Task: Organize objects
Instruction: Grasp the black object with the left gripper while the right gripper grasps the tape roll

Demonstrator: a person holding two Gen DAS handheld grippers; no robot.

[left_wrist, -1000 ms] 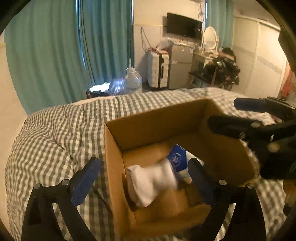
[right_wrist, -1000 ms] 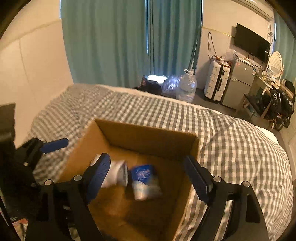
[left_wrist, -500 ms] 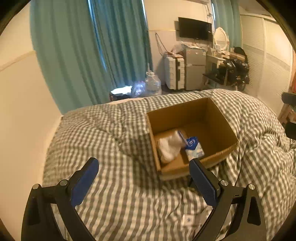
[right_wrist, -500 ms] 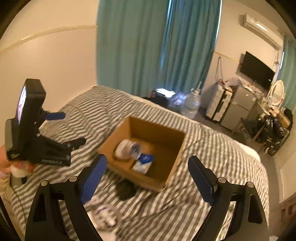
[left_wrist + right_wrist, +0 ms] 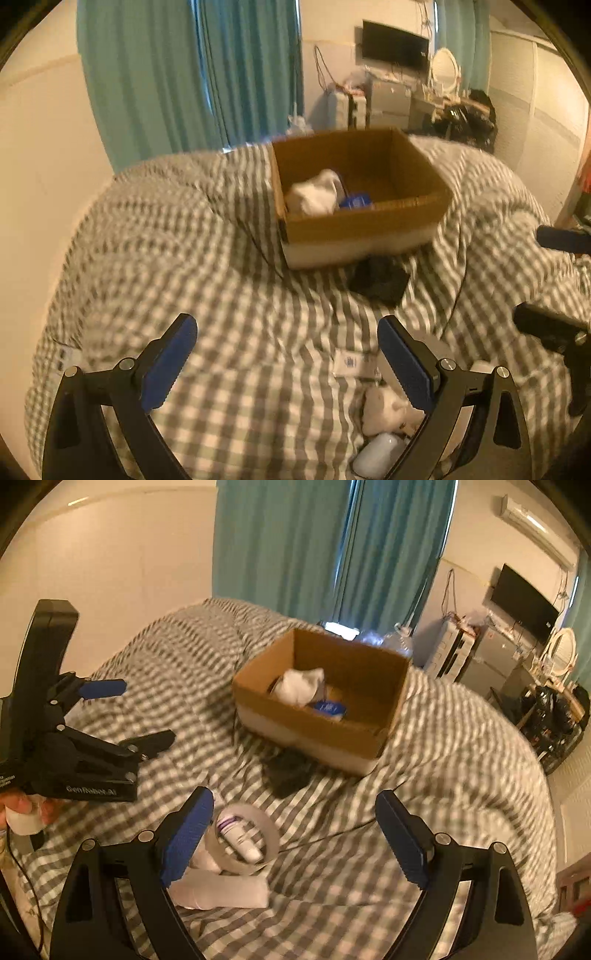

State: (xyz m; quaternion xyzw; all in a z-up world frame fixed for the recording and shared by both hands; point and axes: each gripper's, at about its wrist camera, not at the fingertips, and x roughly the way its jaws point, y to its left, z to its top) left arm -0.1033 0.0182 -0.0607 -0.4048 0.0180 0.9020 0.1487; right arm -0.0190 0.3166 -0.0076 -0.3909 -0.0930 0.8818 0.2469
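Note:
An open cardboard box (image 5: 369, 225) (image 5: 317, 734) sits on the checked bed and holds a white cloth bundle (image 5: 314, 195) (image 5: 301, 685) and a blue packet (image 5: 354, 201) (image 5: 328, 708). A black cloth (image 5: 380, 278) (image 5: 288, 771) lies against the box's near side. A clear tape ring (image 5: 271, 834) around a small white bottle (image 5: 238, 840) lies near my right gripper (image 5: 295, 842), beside a white packet (image 5: 221, 888). My left gripper (image 5: 288, 363) is open and empty above the quilt; it also shows in the right wrist view (image 5: 136, 716). My right gripper is open and empty.
The grey checked quilt (image 5: 184, 258) covers the bed. Small white items (image 5: 384, 410) lie by my left gripper's right finger. Teal curtains (image 5: 192, 74), a wall on the left, and a TV, suitcase and dresser (image 5: 399, 96) stand behind the bed.
Both grippers have pulled back from the box and now hang over the near part of the bed. The white bundle stays in the box. More loose items have come into view.

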